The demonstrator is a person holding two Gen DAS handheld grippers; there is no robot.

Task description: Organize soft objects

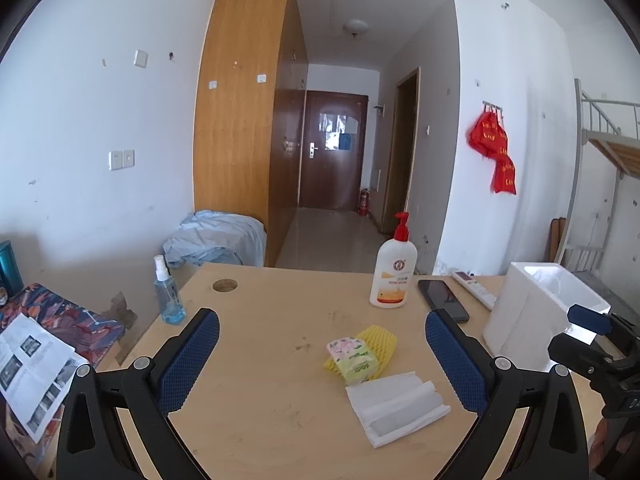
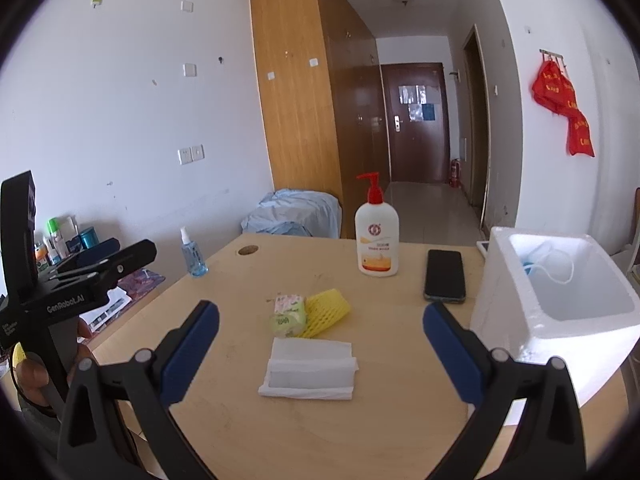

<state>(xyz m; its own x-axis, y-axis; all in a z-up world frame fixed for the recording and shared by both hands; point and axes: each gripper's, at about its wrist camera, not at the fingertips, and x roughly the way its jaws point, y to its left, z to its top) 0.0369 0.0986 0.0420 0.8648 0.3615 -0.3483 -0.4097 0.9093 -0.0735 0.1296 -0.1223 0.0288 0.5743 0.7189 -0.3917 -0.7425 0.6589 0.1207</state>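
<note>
On the wooden table (image 1: 260,360) (image 2: 380,420) lie a folded white tissue (image 1: 396,406) (image 2: 310,372), a small green floral tissue pack (image 1: 354,360) (image 2: 289,314) and a yellow foam net sleeve (image 1: 382,344) (image 2: 328,306) partly under the pack. A white foam box (image 1: 532,316) (image 2: 560,292) stands at the right; a face mask (image 2: 548,264) lies inside it. My left gripper (image 1: 322,318) is open above the near table, holding nothing. My right gripper (image 2: 320,312) is open too, with the soft items between and beyond its fingers. Each gripper shows at the other view's edge.
A lotion pump bottle (image 1: 392,276) (image 2: 376,240), a black phone (image 1: 442,300) (image 2: 445,274) and a white remote (image 1: 474,288) lie toward the table's far side. A blue spray bottle (image 1: 168,292) (image 2: 193,254) stands far left. A side surface with papers (image 1: 36,364) is left.
</note>
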